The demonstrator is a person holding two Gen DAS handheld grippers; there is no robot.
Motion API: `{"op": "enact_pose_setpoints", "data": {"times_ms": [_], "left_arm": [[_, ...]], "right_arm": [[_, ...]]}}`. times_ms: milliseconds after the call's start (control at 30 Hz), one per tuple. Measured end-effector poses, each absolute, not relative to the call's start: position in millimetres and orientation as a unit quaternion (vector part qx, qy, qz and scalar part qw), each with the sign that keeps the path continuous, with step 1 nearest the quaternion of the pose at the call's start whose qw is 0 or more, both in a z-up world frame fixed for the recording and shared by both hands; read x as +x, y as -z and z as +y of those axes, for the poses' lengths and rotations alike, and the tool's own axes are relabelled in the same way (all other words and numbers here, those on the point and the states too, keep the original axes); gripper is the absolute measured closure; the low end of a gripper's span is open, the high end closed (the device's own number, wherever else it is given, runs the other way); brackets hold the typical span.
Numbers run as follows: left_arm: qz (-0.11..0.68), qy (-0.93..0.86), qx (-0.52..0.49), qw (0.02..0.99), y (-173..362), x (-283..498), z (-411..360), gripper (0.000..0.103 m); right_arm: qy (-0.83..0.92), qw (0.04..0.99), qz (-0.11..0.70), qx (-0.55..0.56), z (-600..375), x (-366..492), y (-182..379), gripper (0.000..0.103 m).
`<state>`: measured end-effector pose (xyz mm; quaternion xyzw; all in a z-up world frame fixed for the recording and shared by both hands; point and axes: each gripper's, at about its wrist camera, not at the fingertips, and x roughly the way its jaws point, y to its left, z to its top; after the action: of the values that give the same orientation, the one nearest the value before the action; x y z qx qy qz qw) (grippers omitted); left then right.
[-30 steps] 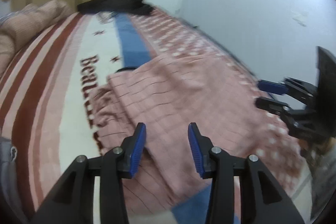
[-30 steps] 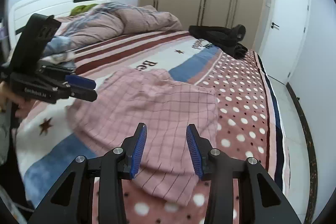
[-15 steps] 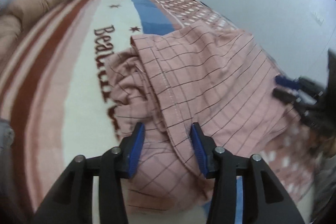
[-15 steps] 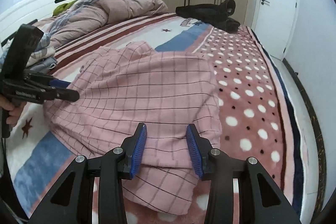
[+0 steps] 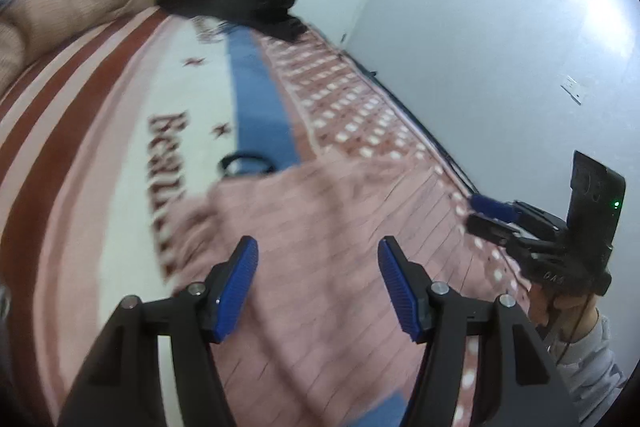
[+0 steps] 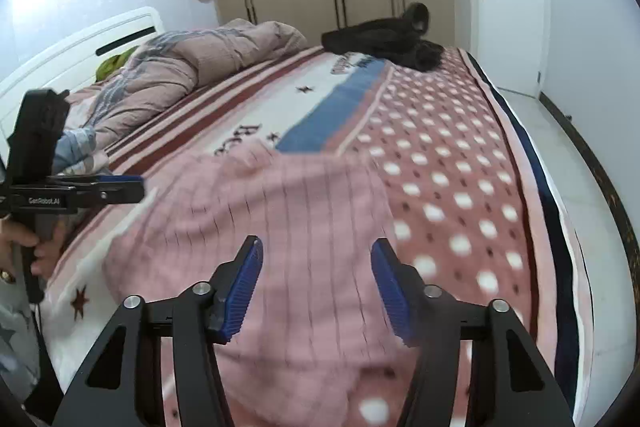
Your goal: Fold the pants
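Pink checked pants [image 5: 320,211] lie bunched and partly folded on the bed's patterned blanket [image 5: 100,147]. My left gripper [image 5: 316,255] hovers over their near edge, its jaws opening, and no cloth sits between the blue pads. My right gripper [image 6: 317,251] hangs over the pants [image 6: 280,211] from the other side, jaws also opening and with nothing between them. Each gripper shows in the other's view: the right gripper [image 5: 480,213] at the pants' right edge, the left gripper [image 6: 132,187] at their left edge. Both views are blurred by motion.
A black garment [image 6: 384,39] lies at the far end of the bed, and a crumpled duvet [image 6: 192,67] is by the headboard. A small dark loop [image 5: 246,163] rests just beyond the pants. The bed's edge [image 6: 556,227] and floor run along the right, with wardrobe and door behind.
The left jaws, which straddled a folded seam of the pants half a second ago, have widened and come off the cloth. The right jaws have widened a little. Both views have shifted.
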<state>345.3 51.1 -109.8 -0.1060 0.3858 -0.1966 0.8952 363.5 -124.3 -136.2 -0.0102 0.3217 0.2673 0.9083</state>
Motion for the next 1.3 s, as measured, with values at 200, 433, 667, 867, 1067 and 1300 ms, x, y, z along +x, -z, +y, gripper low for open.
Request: {"op": "enact_pose_setpoints", "data": {"times_ms": [200,433,667,867,1067,1300], "left_arm": [[0.423,0.166,-0.084,0.887,130.0,397.8,37.8,0.050],[0.442,0.095,-0.052,0.891,166.0,410.0,73.8,0.056],[0.447,0.083,-0.096,0.885,161.1,392.9,99.3,0.038],[0.465,0.138,-0.107,0.868,153.2,355.1,87.4,0.019],[0.525,0.164,-0.155,0.821,183.6,340.1,87.5,0.017],[0.523,0.198,-0.212,0.801,189.6,349.1,82.3,0.016]], "right_arm": [[-0.299,0.900,0.315,-0.015,-95.4,403.5,130.6,0.072],[-0.234,0.889,0.392,0.006,-110.4,443.0,177.3,0.081],[-0.243,0.889,0.386,0.042,-121.0,431.5,167.3,0.069],[-0.233,0.895,0.379,0.038,-138.8,395.4,153.9,0.046],[-0.247,0.859,0.443,0.071,-160.0,380.4,191.0,0.040],[-0.310,0.823,0.449,0.154,-166.3,384.6,214.4,0.038]]}}
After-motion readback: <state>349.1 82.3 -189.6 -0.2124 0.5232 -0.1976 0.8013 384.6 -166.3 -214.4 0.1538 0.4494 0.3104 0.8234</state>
